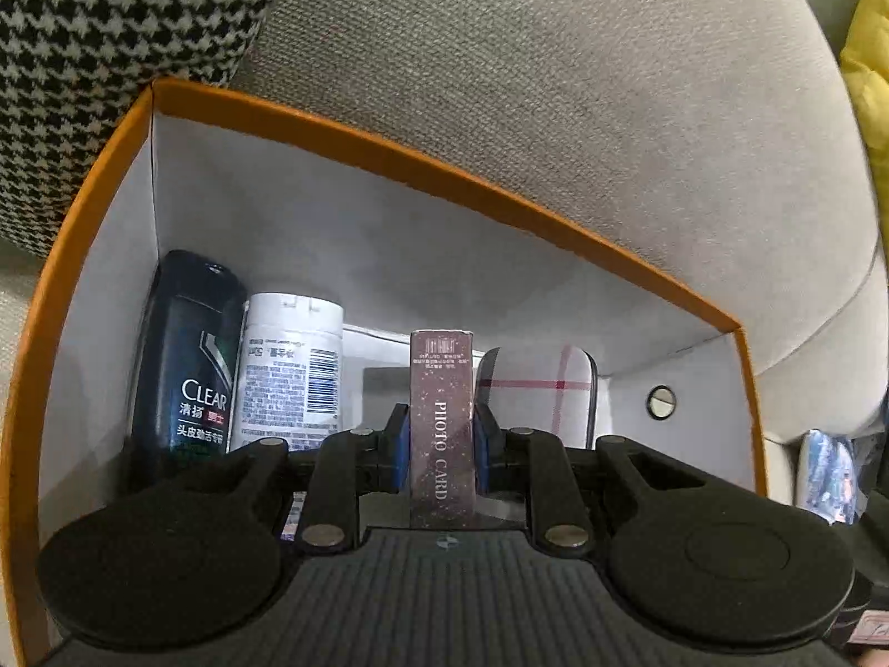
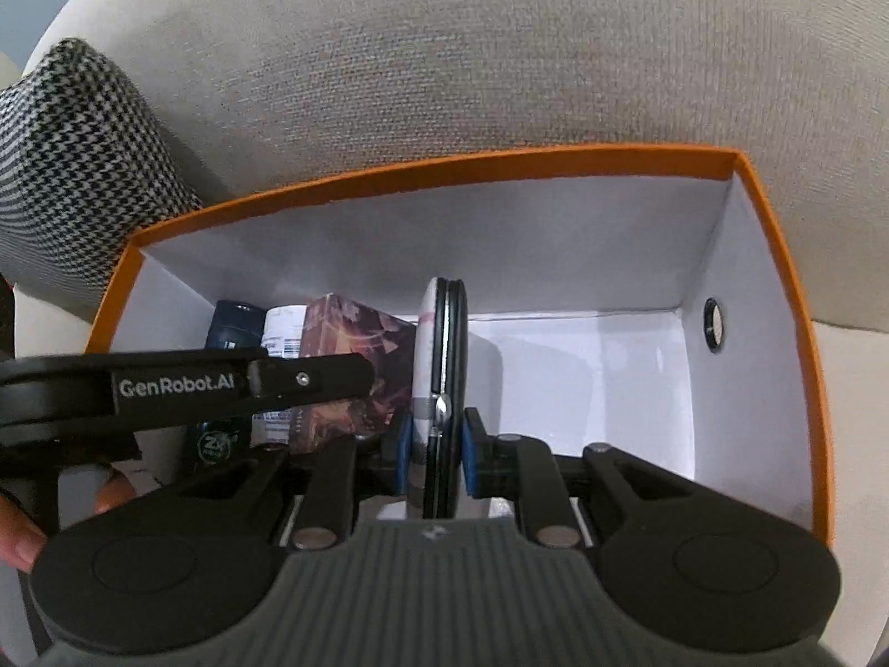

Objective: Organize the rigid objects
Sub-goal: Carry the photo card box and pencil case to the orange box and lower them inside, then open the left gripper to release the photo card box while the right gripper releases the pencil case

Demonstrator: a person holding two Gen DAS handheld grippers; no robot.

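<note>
1. The dark shampoo bottle (image 1: 186,356) reads "CLEAR"; it stands in the left far corner of the orange box (image 1: 389,153), touching a white bottle (image 1: 289,367) with a barcode.
2. The left gripper (image 1: 443,444) is clamped on a maroon box (image 1: 443,422) marked "PHOTO CARD", upright inside the orange box; its arm reads "GenRobot.AI".
3. The right gripper (image 2: 436,456) pinches a flat compact case (image 2: 441,356) edge-on, just beside the maroon box.

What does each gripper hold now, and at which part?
Left gripper: the photo card box, clamped on its narrow sides near mid-length. Right gripper: a flat black-edged case, clamped near its lower end.
</note>
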